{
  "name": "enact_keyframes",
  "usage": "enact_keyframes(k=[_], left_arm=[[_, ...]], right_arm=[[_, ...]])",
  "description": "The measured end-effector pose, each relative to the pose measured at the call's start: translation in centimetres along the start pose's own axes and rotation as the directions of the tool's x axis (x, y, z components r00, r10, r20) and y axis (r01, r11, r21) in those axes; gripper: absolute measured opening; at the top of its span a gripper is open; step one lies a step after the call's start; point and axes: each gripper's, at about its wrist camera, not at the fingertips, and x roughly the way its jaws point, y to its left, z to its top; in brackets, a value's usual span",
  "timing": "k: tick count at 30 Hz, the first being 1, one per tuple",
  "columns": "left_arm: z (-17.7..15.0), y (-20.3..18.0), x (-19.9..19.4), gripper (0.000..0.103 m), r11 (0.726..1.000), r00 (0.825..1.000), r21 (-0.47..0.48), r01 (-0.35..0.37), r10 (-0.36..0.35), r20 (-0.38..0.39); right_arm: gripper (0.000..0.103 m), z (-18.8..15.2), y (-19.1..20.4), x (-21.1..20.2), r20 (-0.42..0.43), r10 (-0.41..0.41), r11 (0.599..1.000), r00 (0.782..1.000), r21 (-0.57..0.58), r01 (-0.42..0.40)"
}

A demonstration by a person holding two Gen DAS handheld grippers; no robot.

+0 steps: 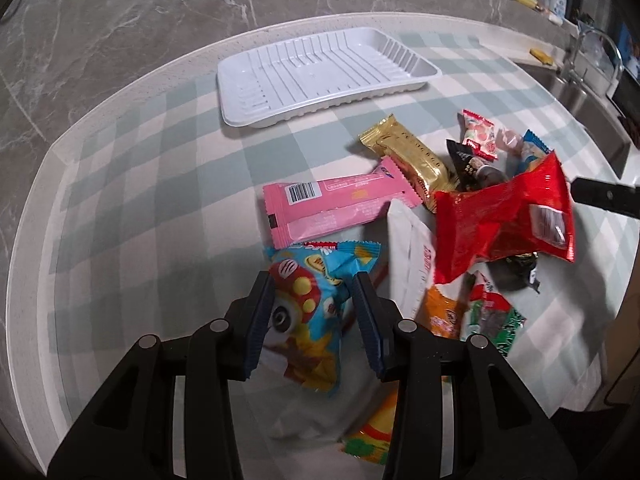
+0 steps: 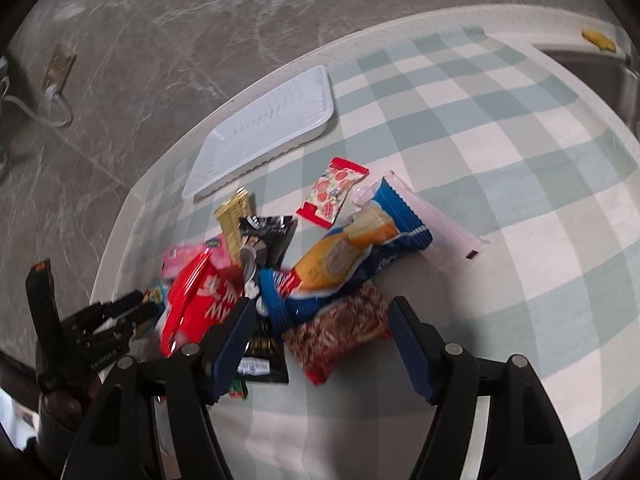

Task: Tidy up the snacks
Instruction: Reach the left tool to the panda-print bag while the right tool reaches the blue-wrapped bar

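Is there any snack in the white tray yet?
No, the white tray shows only its bare ribbed bottom, and the snacks all lie on the checked cloth outside it.

The left wrist camera sits just behind the left gripper (image 1: 314,280) and looks forward and down along its two fingers. It is close to the snack pile (image 1: 420,216), and the white tray (image 1: 324,76) lies farther ahead near the table's far edge.

The right wrist camera sits just behind the right gripper (image 2: 320,312) and looks forward and down too, from the other side of the pile (image 2: 304,264). It is close to the snacks and its picture is a bit blurry.

Both views share the pile, the tray (image 2: 264,132), the checked cloth (image 2: 500,152) and the gray floor (image 2: 160,20). The right view also shows the left gripper (image 2: 138,310) at its left edge.
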Motion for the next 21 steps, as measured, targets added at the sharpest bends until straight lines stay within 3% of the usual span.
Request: enact_keyframes(k=[11, 13, 18, 21], left_arm=[[0.6, 1.9, 1.4, 0.04, 0.995, 0.995, 0.033, 0.098, -0.098, -0.015], [0.6, 2.1, 1.5, 0.039, 0.991, 0.992, 0.048, 0.122, -0.121, -0.016], [0.4, 2.4, 1.9, 0.037, 0.982, 0.984, 0.065, 0.175, -0.173, -0.034], [0.3, 2.5, 1.9, 0.034, 0.979, 0.981, 0.068, 0.194, -0.191, -0.043]], right_arm=[[0.069, 1.1, -0.6, 3.9, -0.063, -0.002, 0.992, 0.998, 0.126, 0.01], [0.064, 1.3, -0.4, 4.1, -0.06, -0.01, 0.992, 0.998, 0.121, 0.018], [0.039, 1.5, -0.4, 4.5, -0.067, 0.005, 0.992, 0.998, 0.127, 0.003], [0.034, 1.4, -0.2, 4.5, -0.057, 0.011, 0.993, 0.998, 0.118, -0.004]])
